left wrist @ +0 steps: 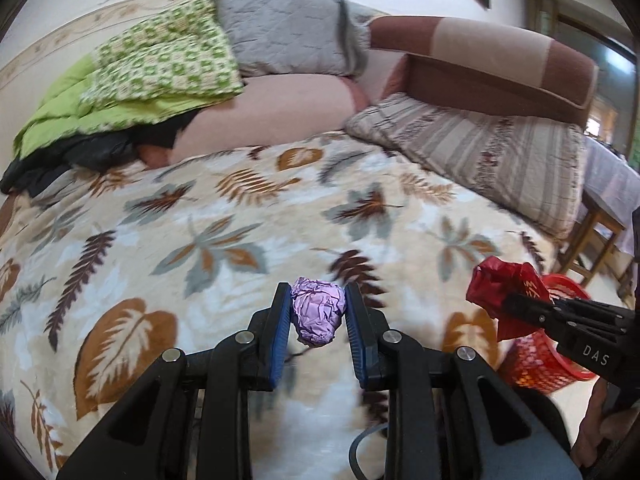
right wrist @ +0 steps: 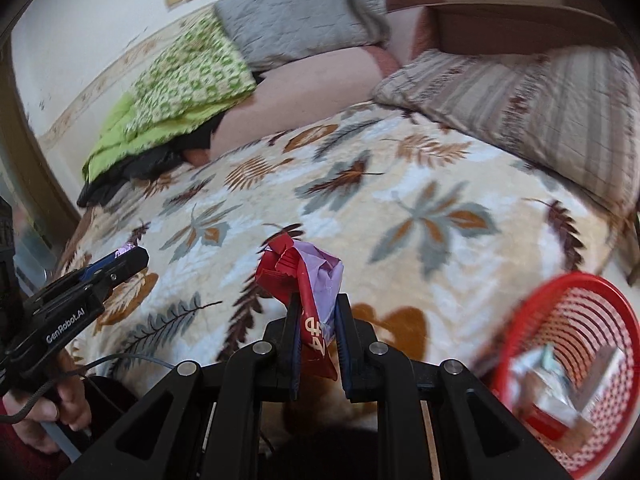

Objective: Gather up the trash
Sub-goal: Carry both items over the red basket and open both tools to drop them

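Observation:
My left gripper (left wrist: 318, 312) is shut on a crumpled purple paper ball (left wrist: 318, 310), held above the leaf-patterned bedspread (left wrist: 200, 240). My right gripper (right wrist: 316, 320) is shut on a red wrapper (right wrist: 286, 272) bunched with a purple scrap (right wrist: 326, 272). From the left wrist view that red wrapper (left wrist: 500, 288) hangs at the right, just above a red mesh basket (left wrist: 548, 364). The same basket (right wrist: 580, 312) sits low at the right in the right wrist view, with several wrappers inside. The left gripper (right wrist: 130, 258) shows at the left there, a sliver of purple between its tips.
Striped pillow (left wrist: 480, 156) lies at the bed's right side, with a brown headboard cushion (left wrist: 500, 60) behind. A grey quilt (left wrist: 288, 28), green patterned blanket (left wrist: 160, 68) and black cloth (left wrist: 72, 156) are piled at the back left. A wooden stool (left wrist: 592, 232) stands beyond the basket.

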The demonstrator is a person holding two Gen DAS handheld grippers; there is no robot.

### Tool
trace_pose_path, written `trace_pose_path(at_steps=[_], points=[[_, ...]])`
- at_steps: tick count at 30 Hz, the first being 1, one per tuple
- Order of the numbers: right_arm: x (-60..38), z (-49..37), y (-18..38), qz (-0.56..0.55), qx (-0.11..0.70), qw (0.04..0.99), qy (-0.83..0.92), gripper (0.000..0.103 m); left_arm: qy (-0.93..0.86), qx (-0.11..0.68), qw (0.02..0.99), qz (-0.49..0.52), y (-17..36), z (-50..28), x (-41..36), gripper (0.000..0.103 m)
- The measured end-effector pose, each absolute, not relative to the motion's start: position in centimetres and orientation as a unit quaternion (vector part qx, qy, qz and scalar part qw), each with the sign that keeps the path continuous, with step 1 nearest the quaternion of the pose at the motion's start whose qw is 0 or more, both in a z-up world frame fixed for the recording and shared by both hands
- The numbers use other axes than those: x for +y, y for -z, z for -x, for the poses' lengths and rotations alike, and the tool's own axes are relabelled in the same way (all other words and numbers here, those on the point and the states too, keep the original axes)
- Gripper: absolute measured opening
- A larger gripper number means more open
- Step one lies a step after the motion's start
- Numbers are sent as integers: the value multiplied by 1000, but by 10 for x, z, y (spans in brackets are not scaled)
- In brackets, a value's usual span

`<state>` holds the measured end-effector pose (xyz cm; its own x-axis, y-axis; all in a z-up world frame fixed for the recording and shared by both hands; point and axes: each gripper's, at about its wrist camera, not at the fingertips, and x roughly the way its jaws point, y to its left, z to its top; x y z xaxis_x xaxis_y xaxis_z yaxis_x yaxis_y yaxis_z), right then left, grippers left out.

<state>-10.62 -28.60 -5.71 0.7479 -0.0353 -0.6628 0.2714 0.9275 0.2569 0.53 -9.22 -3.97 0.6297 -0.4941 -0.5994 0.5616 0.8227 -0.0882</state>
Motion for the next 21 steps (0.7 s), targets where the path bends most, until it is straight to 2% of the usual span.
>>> trace_pose_path(at_steps=[12, 21], points=[[-387, 232, 20, -238, 301, 895, 226, 16, 434, 307, 842, -87, 4, 48, -193, 25], [-423, 271, 25, -253, 303, 874, 283, 17, 512, 339, 781, -109, 13, 85, -274, 25]])
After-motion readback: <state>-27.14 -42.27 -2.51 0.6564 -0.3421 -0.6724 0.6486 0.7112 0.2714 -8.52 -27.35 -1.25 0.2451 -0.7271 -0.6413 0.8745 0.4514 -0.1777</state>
